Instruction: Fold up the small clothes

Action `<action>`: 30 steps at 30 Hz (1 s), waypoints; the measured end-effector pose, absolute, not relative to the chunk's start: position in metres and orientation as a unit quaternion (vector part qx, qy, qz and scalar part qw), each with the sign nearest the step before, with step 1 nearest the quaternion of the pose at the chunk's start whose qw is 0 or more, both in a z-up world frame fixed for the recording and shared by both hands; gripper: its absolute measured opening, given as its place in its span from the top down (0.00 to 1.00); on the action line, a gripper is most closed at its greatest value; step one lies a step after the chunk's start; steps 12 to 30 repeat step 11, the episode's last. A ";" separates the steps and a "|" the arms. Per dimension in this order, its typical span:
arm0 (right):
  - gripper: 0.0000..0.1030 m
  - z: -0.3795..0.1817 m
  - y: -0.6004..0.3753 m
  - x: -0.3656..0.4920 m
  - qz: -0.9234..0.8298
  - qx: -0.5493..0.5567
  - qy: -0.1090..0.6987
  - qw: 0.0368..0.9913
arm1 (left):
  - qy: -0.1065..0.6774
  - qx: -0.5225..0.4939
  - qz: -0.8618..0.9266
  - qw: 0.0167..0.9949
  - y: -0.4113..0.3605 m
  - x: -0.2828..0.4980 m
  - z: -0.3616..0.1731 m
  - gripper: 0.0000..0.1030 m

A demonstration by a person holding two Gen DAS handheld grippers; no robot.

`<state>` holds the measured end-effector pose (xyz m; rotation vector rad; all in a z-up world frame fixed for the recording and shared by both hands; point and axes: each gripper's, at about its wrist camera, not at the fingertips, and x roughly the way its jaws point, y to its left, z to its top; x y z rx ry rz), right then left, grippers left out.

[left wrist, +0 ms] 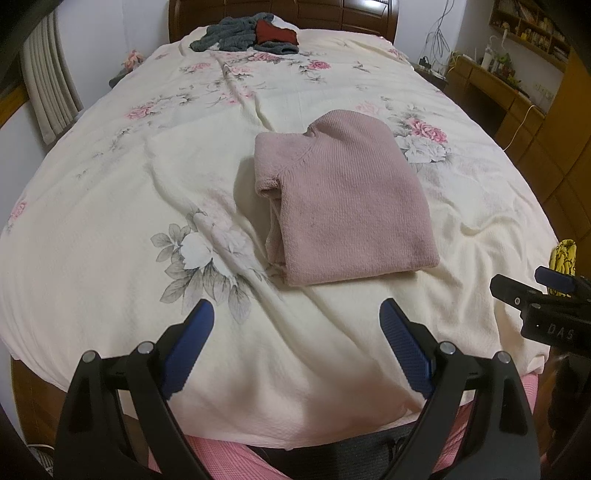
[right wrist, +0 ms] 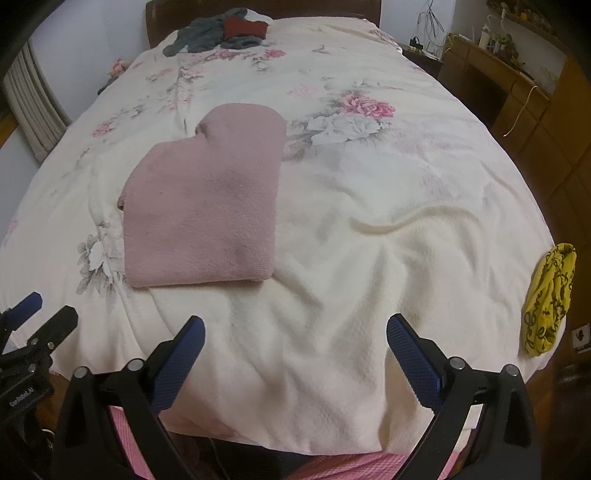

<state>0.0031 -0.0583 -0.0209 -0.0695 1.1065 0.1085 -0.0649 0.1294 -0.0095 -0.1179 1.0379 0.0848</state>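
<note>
The dusty-pink knitted sweater, folded into a compact rectangle, lies on the cream floral bedspread and serves as the reference point. The left gripper hangs near the sweater's closest hem, jaws spread wide and holding nothing. The right gripper sits apart from the sweater toward its right side, likewise spread and empty.

Beyond the sweater, by the wooden headboard, a loose heap of grey knitwear with a dark red garment on top awaits handling. A yellow patterned cloth lies far right of the sweater at the bed edge.

Risks, as judged:
- The sleeve roll on the sweater's left side looks loose; a one-sided grasp could unroll it.
- The bedspread is rumpled near the hem, so a low pinch may catch it with the sweater.
- The yellow cloth may slip off the edge if the bedspread is dragged.
</note>
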 end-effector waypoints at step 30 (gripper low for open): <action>0.04 -0.021 -0.061 0.005 0.050 -0.028 0.527 0.848 | 0.496 -0.053 0.040 0.866 0.128 -0.065 -0.012 0.12</action>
